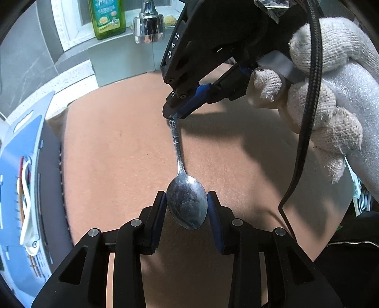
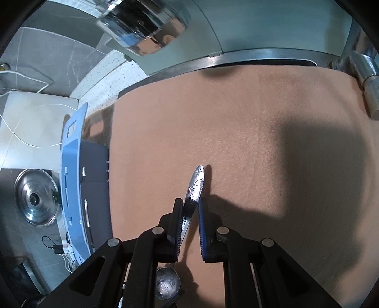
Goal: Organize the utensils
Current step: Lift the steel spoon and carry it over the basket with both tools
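Note:
A steel spoon hangs over an orange-brown mat, held at both ends. My left gripper is shut on its bowl, a blue pad pressing each side. My right gripper, held by a white-gloved hand, is shut on the end of the handle. In the right wrist view the engraved handle of the spoon runs slantwise between the pads of the right gripper, its tip sticking out past them. The bowl shows low down behind the right gripper's fingers.
A blue and grey utensil rack stands at the mat's left edge. A chrome faucet head and a green oil bottle are at the back. A steel pot lid lies far left, a metal pipe at right.

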Demonstrator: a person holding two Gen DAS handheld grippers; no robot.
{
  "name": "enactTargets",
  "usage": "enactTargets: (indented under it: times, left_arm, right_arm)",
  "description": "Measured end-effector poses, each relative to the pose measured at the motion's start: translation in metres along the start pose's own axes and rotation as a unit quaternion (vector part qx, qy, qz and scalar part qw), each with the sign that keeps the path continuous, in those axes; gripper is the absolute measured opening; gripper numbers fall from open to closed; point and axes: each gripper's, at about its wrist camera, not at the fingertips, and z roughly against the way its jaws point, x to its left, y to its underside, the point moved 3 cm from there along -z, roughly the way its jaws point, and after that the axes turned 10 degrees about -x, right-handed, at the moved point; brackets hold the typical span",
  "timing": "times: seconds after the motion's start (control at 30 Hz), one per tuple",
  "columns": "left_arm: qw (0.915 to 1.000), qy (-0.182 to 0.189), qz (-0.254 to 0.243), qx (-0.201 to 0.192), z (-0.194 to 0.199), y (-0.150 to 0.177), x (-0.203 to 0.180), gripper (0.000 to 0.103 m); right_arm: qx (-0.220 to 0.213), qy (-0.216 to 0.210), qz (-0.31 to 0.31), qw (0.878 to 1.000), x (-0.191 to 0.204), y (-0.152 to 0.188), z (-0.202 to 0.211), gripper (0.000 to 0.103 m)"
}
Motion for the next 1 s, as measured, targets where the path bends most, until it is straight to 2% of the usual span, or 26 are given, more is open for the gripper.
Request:
enactTargets:
  times: [0.33, 0.53, 1.0]
  left_arm:
    - [0.9998, -0.003, -0.007, -0.019, 0.025, -0.006, 0.007, 0.034]
    - [0.9995, -0.008, -0.001, -0.031, 0.036, 0.000, 0.028, 0.034]
    - [0.9965, -0.045, 0.048, -0.051, 0.072, 0.021, 0.102, 0.034]
  right_arm:
    - [-0.020, -0.015, 0.000, 1.000, 0.024, -0.001, 0.013, 0.011]
    - [-0.028, -0.027, 0.011, 0.999, 0.051, -0.001, 0.015, 0.011]
    - [-0.025, -0.056, 0.063, 0.996, 0.155, -0.001, -0.011, 0.008]
